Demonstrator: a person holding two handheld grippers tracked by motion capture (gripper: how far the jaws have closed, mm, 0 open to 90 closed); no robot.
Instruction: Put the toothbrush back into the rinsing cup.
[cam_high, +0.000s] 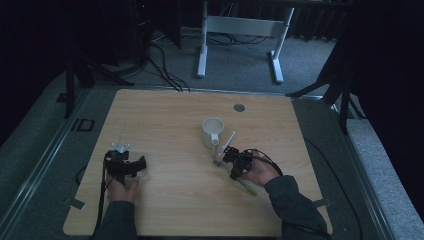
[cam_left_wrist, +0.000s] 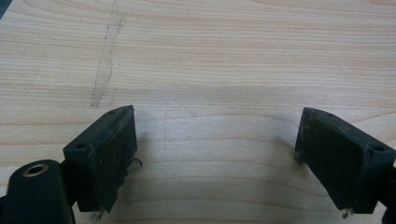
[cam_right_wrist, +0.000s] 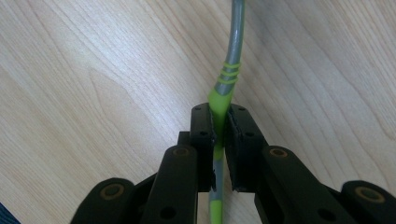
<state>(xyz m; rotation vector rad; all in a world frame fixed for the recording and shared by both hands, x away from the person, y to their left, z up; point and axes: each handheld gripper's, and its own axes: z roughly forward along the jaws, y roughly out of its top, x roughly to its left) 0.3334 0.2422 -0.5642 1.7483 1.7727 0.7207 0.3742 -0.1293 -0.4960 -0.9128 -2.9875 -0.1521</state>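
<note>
from above, the right gripper (cam_high: 231, 161) holds a green-and-grey toothbrush (cam_high: 245, 184) low over the wooden table (cam_high: 170, 115), just in front of the white mug (cam_high: 212, 131), beside a white stick (cam_high: 227, 142). the left gripper (cam_high: 131, 166) rests well apart. along the left gripper's own jaws, they stand spread over bare wood. along the right gripper's jaws, they pinch the toothbrush handle (cam_right_wrist: 224, 93). so the pick-up looks done; the drop into the mug seems left.
</note>
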